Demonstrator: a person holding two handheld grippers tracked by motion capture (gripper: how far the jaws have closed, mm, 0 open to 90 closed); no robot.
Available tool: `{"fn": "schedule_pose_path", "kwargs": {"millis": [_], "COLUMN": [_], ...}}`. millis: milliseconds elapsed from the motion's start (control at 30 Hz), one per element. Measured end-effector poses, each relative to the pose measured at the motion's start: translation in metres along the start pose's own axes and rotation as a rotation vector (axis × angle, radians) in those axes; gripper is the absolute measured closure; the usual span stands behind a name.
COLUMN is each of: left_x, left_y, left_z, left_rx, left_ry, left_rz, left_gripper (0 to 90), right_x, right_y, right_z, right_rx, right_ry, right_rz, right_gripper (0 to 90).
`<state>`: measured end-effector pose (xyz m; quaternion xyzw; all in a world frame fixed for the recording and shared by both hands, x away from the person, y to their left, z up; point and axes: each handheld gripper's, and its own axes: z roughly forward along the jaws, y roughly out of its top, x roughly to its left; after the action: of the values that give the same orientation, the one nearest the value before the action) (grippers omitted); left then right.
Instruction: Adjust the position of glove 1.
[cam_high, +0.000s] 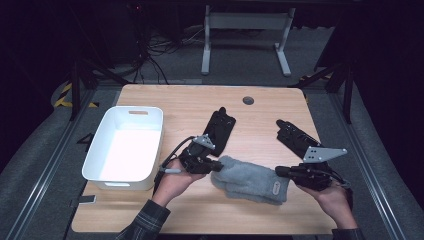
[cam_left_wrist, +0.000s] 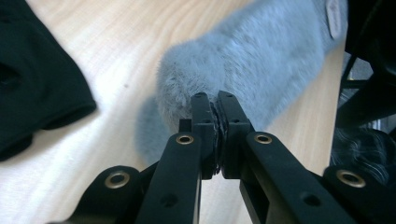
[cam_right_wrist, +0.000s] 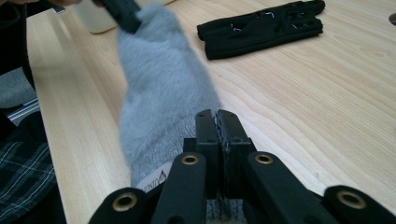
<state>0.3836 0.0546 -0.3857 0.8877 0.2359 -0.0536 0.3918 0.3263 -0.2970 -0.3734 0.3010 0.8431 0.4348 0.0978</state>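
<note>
A person at a wooden worktop (cam_high: 190, 107) is holding a fluffy grey glove (cam_high: 250, 181) stretched between two hand-held grippers. The left gripper (cam_high: 216, 165) is pinching the fingertip end, its jaws pressed together on the fur, as the left gripper view shows; the right gripper (cam_high: 278, 171) is clamping the cuff end beside the small label (cam_high: 275, 188), its jaws likewise shut on the fabric. The glove's long axis is running across the worktop from one gripper to the other, near the front edge, and appears to be lifting slightly off the wood. The white bin (cam_high: 125, 147) is sitting at the worktop's left side, just beyond the left hand (cam_high: 175, 176), so that arm is the nearer one should the glove be heading there. Two black gloves (cam_high: 219, 129) (cam_high: 295, 137) are lying farther back, well clear of both grippers.
</note>
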Motion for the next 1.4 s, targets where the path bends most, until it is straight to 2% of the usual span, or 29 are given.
{"fn": "schedule_pose_path", "kwargs": {"millis": [200,400,500,567,633,700,733,767,833,933,967,1000,1033,1067,1100,1167,1233,1300,1400], "left_x": [0.002,0.012,0.014,0.015,0.015,0.015,0.014,0.013,0.012,0.007,0.003,0.001,0.000,-0.002,-0.003,-0.005,-0.008,-0.010,-0.009], "left_y": [-0.004,-0.011,-0.015,-0.019,-0.020,-0.019,-0.019,-0.018,-0.018,-0.019,-0.020,-0.022,-0.023,-0.026,-0.028,-0.033,-0.040,-0.044,-0.044], "left_z": [0.002,0.024,0.030,0.035,0.036,0.033,0.030,0.027,0.022,0.014,0.011,0.010,0.009,0.009,0.009,0.011,0.020,0.031,0.043], "left_rx": [0.005,0.072,0.080,0.089,0.077,0.063,0.041,0.032,0.018,-0.005,-0.009,0.000,0.008,0.024,0.037,0.067,0.113,0.144,0.163], "left_ry": [-0.011,0.021,0.025,0.046,0.052,0.067,0.090,0.096,0.117,0.147,0.171,0.179,0.181,0.195,0.191,0.169,0.138,0.126,0.120], "left_rz": [-0.012,-0.036,-0.046,-0.037,-0.039,-0.027,-0.023,-0.026,-0.022,-0.013,-0.008,-0.003,0.002,-0.002,-0.002,-0.005,0.001,0.011,0.015], "left_gripper": [87.6,87.5,87.3,86.9,85.3,79.5,74.4,65.9,59.9,57.3,57.2,59.2,67.2,71.3,78.7,87.4,89.6,89.6,89.6], "right_x": [-0.006,-0.010,-0.011,-0.012,-0.013,-0.013,-0.014,-0.015,-0.017,-0.025,-0.028,-0.032,-0.035,-0.037,-0.041,-0.045,-0.049,-0.050,-0.047], "right_y": [-0.003,-0.011,-0.013,-0.015,-0.018,-0.018,-0.018,-0.017,-0.016,-0.018,-0.020,-0.022,-0.024,-0.026,-0.030,-0.036,-0.042,-0.046,-0.048], "right_z": [0.006,0.022,0.025,0.029,0.033,0.033,0.031,0.026,0.021,0.012,0.010,0.008,0.009,0.010,0.014,0.021,0.028,0.035,0.042], "right_rx": [0.034,0.082,0.085,0.095,0.107,0.097,0.080,0.051,0.027,-0.003,-0.011,-0.003,0.010,0.028,0.059,0.104,0.141,0.171,0.204], "right_ry": [0.010,0.000,-0.005,-0.011,-0.011,-0.008,-0.007,-0.021,-0.040,-0.076,-0.086,-0.096,-0.106,-0.106,-0.117,-0.116,-0.103,-0.085,-0.057], "right_rz": [0.012,0.013,0.015,0.011,0.014,0.015,0.017,0.018,0.026,0.043,0.051,0.052,0.051,0.051,0.045,0.043,0.042,0.035,0.025], "right_gripper": [89.1,89.0,88.9,88.8,87.6,83.3,78.6,74.5,71.5,72.5,75.8,79.6,84.4,87.5,89.3,89.7,89.8,89.8,89.9]}}
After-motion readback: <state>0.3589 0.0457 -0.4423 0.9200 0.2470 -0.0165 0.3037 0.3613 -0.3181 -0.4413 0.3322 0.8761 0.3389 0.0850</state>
